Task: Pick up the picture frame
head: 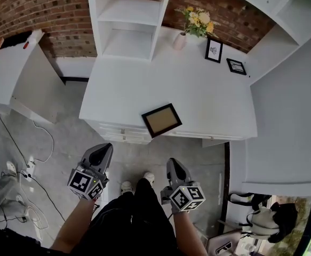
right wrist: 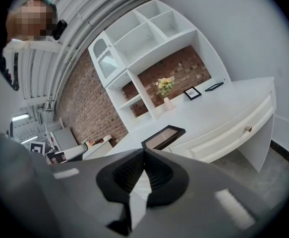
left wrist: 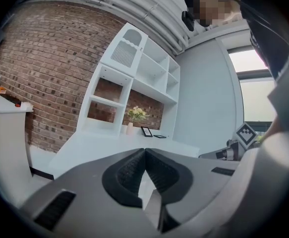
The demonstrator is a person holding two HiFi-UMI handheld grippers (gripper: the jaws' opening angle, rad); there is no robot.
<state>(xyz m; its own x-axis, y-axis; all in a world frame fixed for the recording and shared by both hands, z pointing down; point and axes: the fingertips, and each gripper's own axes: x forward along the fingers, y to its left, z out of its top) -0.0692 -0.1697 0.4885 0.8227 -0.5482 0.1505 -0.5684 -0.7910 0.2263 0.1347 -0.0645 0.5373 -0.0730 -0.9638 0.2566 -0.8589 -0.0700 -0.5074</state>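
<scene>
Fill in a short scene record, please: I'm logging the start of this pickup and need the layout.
target: picture frame, lying flat near the front edge of the desk, untouched
left gripper: shut, empty, short of the desk
right gripper: shut, empty, short of the desk
back of desk: flower vase, small upright frame, second small frame

the head view looks steeply down from above the person onto the white curved desk (head: 198,89). each gripper view sits right behind its own jaws, facing almost level at the red brick wall (left wrist: 45,73) from well back. all three share the desk. the flat black-rimmed picture frame (head: 161,120) shows in the head and right gripper views, and is seemingly hidden in the left.
</scene>
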